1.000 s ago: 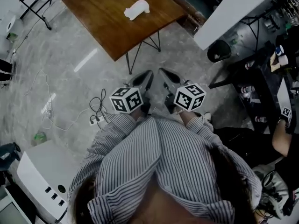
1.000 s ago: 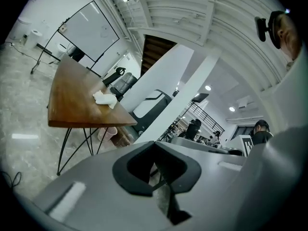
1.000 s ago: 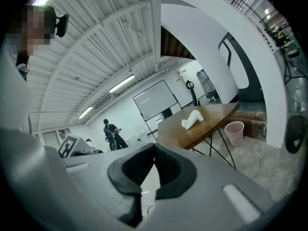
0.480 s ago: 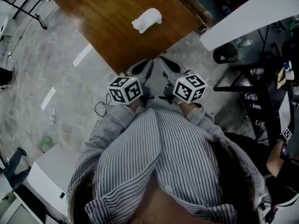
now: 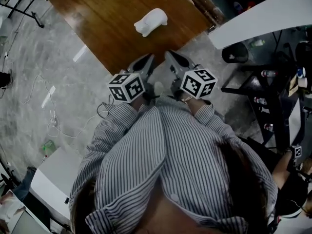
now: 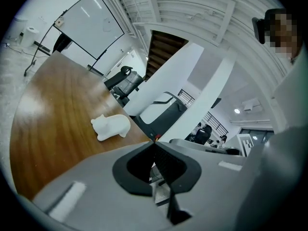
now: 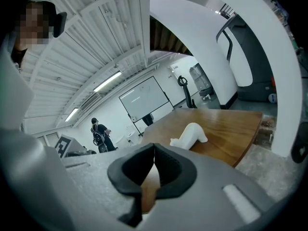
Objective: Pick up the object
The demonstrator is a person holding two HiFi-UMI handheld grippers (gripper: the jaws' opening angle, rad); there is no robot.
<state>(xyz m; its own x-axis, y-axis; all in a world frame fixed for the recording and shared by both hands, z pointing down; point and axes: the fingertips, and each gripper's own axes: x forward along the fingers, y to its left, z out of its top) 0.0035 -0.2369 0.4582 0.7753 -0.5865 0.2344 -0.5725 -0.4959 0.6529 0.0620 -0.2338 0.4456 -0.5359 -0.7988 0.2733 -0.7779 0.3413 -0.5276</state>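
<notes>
While figurine [image 5: 151, 21] tops table [image 5: 97, 23] (wooden), jaws closed

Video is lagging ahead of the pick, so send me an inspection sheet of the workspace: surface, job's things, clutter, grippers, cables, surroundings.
Surface: brown wooden table, top bare apart from one thing.
Job's things: white animal-shaped figurine lying on the table towards its near edge, untouched.
Clutter: nothing seen on the table.
Grippers: left gripper and right gripper both shut and empty, side by side at the table's near edge, short of the figurine.
Cables: thin white cable and looped black cable loose on the floor, left of the person.
Surroundings: grey marbled floor; white partition and black chair to the right.
</notes>
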